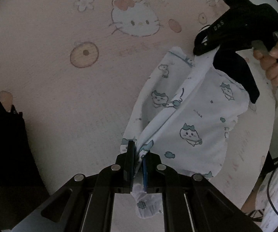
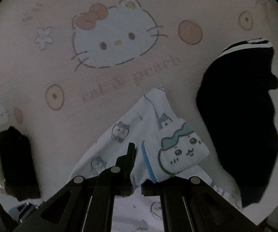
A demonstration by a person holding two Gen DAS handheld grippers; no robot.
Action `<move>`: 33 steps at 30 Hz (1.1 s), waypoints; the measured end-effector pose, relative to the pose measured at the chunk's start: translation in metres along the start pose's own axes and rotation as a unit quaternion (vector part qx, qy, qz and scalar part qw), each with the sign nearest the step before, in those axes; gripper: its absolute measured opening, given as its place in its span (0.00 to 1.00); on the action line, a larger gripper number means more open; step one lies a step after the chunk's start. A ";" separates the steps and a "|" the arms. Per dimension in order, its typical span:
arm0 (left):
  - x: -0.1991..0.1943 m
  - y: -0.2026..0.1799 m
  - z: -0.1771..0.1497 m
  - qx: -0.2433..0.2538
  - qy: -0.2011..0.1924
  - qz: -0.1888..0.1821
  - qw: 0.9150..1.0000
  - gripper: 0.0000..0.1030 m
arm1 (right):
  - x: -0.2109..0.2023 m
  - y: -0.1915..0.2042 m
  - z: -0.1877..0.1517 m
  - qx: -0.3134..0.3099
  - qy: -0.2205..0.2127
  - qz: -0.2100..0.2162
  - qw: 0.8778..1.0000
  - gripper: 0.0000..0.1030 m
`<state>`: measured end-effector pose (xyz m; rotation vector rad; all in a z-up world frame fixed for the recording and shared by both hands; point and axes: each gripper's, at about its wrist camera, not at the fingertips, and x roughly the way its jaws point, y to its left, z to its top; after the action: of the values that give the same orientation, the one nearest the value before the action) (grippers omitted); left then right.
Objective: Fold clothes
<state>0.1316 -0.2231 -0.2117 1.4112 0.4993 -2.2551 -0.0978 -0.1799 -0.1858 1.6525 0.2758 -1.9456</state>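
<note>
White cartoon-print garment (image 1: 195,116), held off the pink cat-print tabletop (image 1: 61,77), stretched between both tools. Left tool (image 1: 138,154) points steeply down, jaws nearly closed on one edge. Right tool (image 2: 137,154), likewise steep, is clamped on the opposite edge. Left view alone shows the hand (image 1: 274,65) gripping the right tool's handle; right view alone shows a large black garment (image 2: 241,116) lying beside.

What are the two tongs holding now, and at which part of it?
Both grip the white printed garment: the left tongs pinch one end of its taut folded edge, the right tongs the other end.
</note>
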 end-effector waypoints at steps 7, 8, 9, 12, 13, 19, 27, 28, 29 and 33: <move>0.024 0.023 0.009 -0.067 0.029 -0.031 0.997 0.06 | 0.030 -0.004 0.013 0.042 -0.001 0.022 0.999 0.27; 0.024 0.026 0.010 -0.075 0.032 -0.038 0.996 0.07 | 0.032 -0.007 0.014 0.053 -0.001 0.031 0.998 0.38; 0.023 0.029 0.011 -0.087 0.036 -0.047 0.995 0.08 | 0.031 -0.010 0.016 0.068 -0.006 0.041 0.997 0.60; 0.019 0.043 0.012 -0.128 0.041 -0.066 0.989 0.31 | 0.017 -0.024 0.020 0.121 -0.044 0.087 0.988 0.72; 0.017 0.048 0.013 -0.139 0.038 -0.065 0.987 0.39 | 0.013 -0.028 0.022 0.132 -0.050 0.101 0.985 0.72; 0.001 0.054 0.016 -0.141 0.018 -0.050 0.989 0.63 | -0.010 -0.030 0.018 0.082 -0.061 0.094 0.990 0.72; -0.031 0.028 0.003 -0.098 -0.035 0.028 0.994 0.63 | -0.037 -0.048 -0.019 -0.021 -0.065 0.066 0.995 0.72; -0.033 0.024 0.000 -0.095 -0.039 0.033 0.994 0.63 | -0.041 -0.052 -0.025 -0.023 -0.067 0.072 0.995 0.72; -0.036 0.020 -0.002 -0.091 -0.043 0.036 0.994 0.63 | -0.045 -0.055 -0.031 -0.025 -0.068 0.077 0.994 0.72; -0.039 -0.001 -0.008 -0.065 -0.051 0.050 0.995 0.63 | -0.057 -0.076 -0.057 0.006 -0.088 0.118 0.989 0.73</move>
<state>0.1522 -0.2121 -0.1795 1.2228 0.5206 -2.1603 -0.0863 -0.0730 -0.1589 1.4374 -0.0003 -1.8980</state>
